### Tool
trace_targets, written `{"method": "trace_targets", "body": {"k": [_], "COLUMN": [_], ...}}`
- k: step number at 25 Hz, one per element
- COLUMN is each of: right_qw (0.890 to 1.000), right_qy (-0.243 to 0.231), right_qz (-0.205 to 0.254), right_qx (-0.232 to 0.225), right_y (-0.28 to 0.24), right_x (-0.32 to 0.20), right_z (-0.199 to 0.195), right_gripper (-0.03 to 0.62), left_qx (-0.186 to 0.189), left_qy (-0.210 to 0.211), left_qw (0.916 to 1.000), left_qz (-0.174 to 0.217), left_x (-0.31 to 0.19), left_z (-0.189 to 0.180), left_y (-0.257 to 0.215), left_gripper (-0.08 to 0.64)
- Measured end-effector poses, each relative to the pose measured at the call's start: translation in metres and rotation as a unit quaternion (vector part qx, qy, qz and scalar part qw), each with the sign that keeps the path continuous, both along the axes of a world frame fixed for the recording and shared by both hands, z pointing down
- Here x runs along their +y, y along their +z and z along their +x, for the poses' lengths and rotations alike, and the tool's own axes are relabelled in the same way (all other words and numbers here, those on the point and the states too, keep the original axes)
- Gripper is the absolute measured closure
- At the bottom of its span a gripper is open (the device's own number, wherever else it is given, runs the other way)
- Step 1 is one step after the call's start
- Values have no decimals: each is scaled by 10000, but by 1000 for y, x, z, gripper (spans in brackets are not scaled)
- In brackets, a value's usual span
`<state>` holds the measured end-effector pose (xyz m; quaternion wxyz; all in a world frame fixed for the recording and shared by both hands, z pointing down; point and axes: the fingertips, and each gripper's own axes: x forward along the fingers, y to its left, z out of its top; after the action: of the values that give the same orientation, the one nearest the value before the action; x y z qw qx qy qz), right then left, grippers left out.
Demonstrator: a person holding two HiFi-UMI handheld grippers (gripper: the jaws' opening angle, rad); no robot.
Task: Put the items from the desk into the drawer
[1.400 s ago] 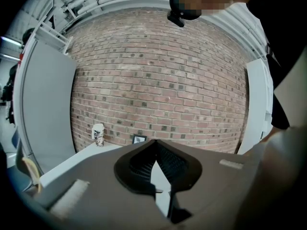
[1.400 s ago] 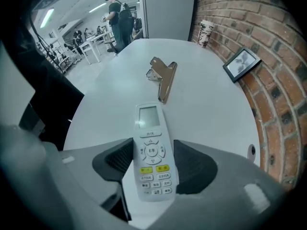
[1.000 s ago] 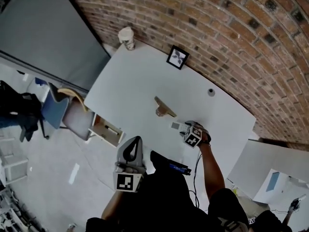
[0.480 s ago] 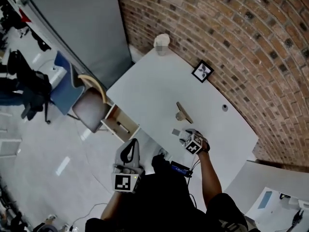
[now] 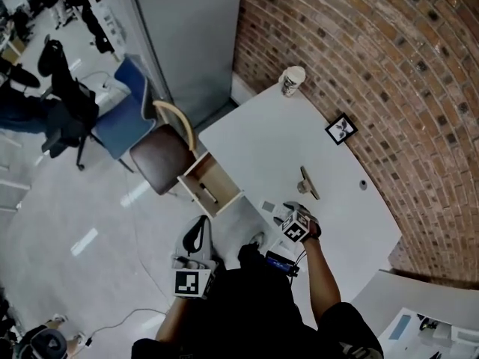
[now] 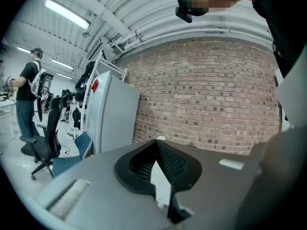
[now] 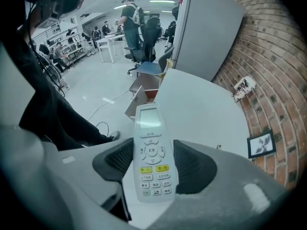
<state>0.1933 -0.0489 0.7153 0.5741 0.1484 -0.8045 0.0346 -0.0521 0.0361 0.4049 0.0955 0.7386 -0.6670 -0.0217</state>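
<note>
Remote control (image 7: 151,128), slim white plastic, sits clamped in right gripper's (image 7: 153,164) ribbed pads (image 7: 117,162) above smooth white desk (image 7: 201,109); left gripper (image 6: 157,147) closed.

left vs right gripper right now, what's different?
Left gripper: jaws together, nothing between them. Right gripper: jaws wide, clamped on a white remote.
Left gripper points about level toward the brick wall. Right gripper tilts steeply down over the white desk.
In the head view, left gripper is off the desk near the open drawer. Right gripper is over the desk's near edge.
Shared: same grey jaws, each with a marker cube.
</note>
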Motion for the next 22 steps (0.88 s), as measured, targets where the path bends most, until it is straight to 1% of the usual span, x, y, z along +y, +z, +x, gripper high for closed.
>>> {"method": "trace_targets", "body": {"k": [2, 5, 10, 14, 16, 18, 22], "right_qw": [9999, 9997, 9996, 9986, 9974, 9950, 9884], "right_qy": [-111, -153, 0, 111, 233, 492, 904], "right_qz": [78, 167, 157, 33, -60, -188, -465], "right_qx": [-2, -46, -253, -524, -681, -850, -1127], "right_y": [-4, -12, -17, -17, -12, -8, 11], "right_x": [3, 7, 14, 20, 20, 19, 12], "right_z": [-23, -57, -116, -167, -191, -214, -249], "right_gripper": [330, 330, 330, 330, 330, 330, 330], "left_qx": [47, 65, 158, 154, 205, 256, 252], "left_qy": [-106, -250, -388, -495, -531, -586, -753], "left_qw": [9999, 9997, 9991, 9985, 9984, 9980, 9968], "left_qz": [-11, 9, 114, 162, 64, -10, 48], "left_x": [11, 29, 54, 69, 72, 74, 64], "left_z": [-19, -47, -88, -114, -124, -131, -144], "left_y": [0, 3, 5, 7, 10, 14, 24], "left_gripper": [540, 540, 540, 540, 540, 540, 540]}}
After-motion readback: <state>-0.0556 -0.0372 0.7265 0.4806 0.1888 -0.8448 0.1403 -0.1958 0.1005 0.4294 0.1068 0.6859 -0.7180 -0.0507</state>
